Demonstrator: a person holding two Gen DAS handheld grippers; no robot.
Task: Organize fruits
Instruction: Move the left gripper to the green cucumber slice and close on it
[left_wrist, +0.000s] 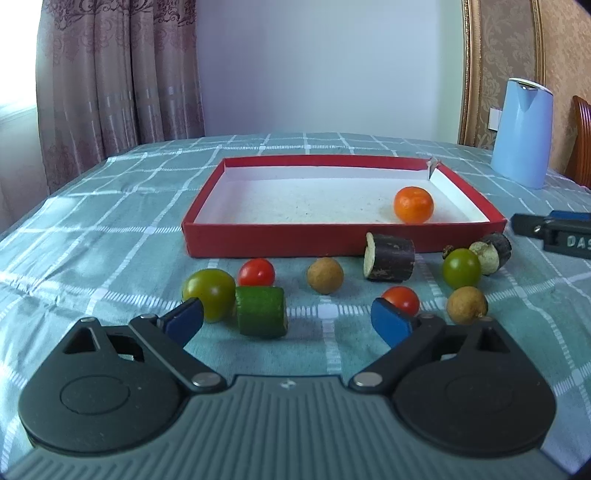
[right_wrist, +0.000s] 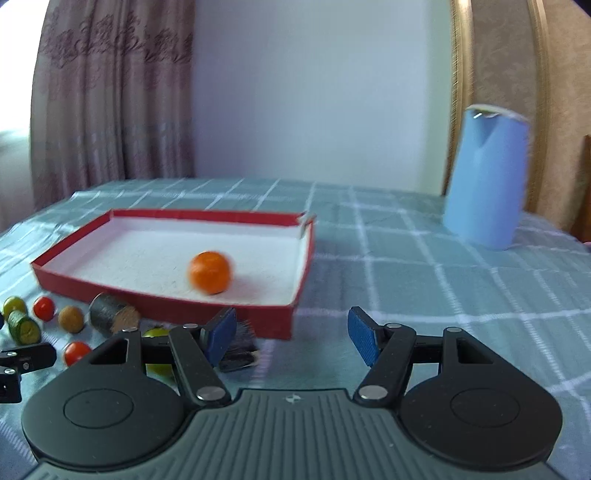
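Note:
A red shallow box (left_wrist: 266, 242) (right_wrist: 162, 304) with a white floor lies on the checked cloth and holds one orange fruit (left_wrist: 413, 204) (right_wrist: 210, 272). In front of it lie green tomatoes (left_wrist: 209, 293) (left_wrist: 461, 268), red tomatoes (left_wrist: 256, 272) (left_wrist: 402, 299), brown longans (left_wrist: 325, 275) (left_wrist: 466, 305), a cucumber piece (left_wrist: 261, 311) and dark eggplant pieces (left_wrist: 388, 257) (left_wrist: 493, 251). My left gripper (left_wrist: 288, 319) is open and empty, low over the cloth just before the cucumber piece. My right gripper (right_wrist: 291, 334) is open and empty beside the box's right front corner; the view is blurred.
A light blue jug (left_wrist: 521, 134) (right_wrist: 484, 177) stands at the back right. Curtains and a wall lie behind the table. A wooden chair back (left_wrist: 581, 140) shows at the far right. The right gripper's body shows in the left wrist view (left_wrist: 554, 232).

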